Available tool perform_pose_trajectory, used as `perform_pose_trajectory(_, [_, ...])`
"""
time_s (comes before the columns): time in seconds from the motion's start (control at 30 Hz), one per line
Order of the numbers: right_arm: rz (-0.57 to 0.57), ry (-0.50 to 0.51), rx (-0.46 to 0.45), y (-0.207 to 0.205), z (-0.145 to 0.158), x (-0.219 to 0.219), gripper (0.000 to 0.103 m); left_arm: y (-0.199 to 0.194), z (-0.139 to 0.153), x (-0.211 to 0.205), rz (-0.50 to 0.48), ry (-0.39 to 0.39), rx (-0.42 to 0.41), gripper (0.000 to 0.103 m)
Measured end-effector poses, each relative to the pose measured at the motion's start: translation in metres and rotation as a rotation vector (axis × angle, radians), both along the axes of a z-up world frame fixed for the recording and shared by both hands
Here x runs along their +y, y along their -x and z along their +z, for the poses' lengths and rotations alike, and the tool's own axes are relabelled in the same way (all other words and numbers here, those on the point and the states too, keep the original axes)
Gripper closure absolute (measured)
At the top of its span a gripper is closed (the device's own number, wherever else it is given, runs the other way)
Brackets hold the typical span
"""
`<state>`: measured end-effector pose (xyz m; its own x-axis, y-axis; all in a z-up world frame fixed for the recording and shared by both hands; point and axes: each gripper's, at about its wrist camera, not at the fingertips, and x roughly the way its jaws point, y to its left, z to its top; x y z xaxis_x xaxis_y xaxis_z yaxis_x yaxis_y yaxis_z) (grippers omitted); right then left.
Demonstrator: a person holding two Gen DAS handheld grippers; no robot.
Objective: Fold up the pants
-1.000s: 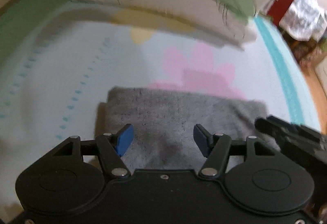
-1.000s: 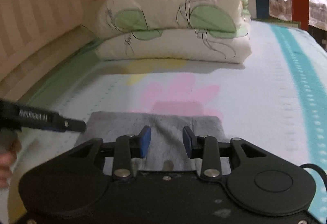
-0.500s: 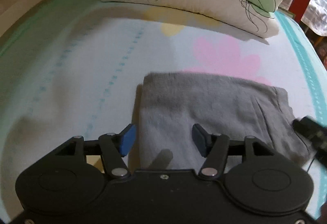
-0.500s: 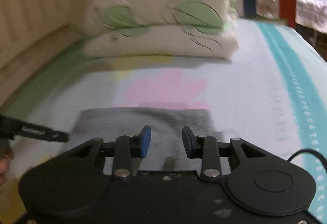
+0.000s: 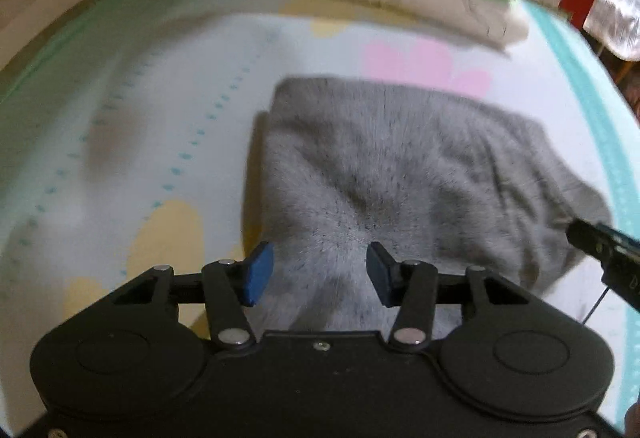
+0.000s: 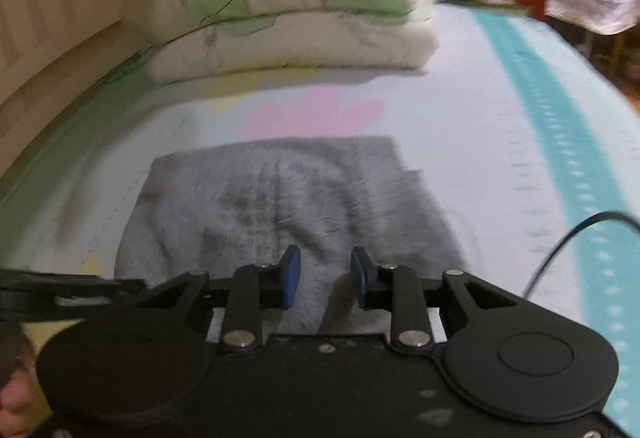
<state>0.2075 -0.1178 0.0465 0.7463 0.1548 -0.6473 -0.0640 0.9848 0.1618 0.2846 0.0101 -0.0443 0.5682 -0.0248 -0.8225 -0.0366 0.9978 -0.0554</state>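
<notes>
Nearer now: rumpled grey fleece pants point(image 5: 400, 166)

No legible text, label, brand, number or sign is present in either view. The white marking on the side of the left gripper point(image 6: 76, 300), seen from the right wrist camera, is too blurred to read.

Both grippers have drawn back from the pillows point(image 6: 288, 10). The grey pants point(image 5: 400, 174) now fill more of each view, and both sets of fingers point(image 5: 259, 274) have just been closing, gripping nothing.
</notes>
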Motion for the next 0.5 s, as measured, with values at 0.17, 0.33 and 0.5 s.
perform_pose_trajectory(0.17, [-0.069, 0.016, 0.023, 0.044, 0.010, -0.009, 0.072, 0.045, 0.021, 0.004, 0.023, -0.019, -0.093, 0.045])
perform_pose_trajectory(0.33, [-0.080, 0.049, 0.008, 0.083, 0.014, -0.001, 0.071, 0.079, 0.025, -0.013, -0.043, -0.079, -0.154, 0.045])
perform_pose_trajectory(0.5, [-0.074, 0.022, 0.026, 0.098, 0.012, 0.006, 0.071, 0.097, 0.015, -0.018, -0.081, -0.060, -0.133, 0.045])
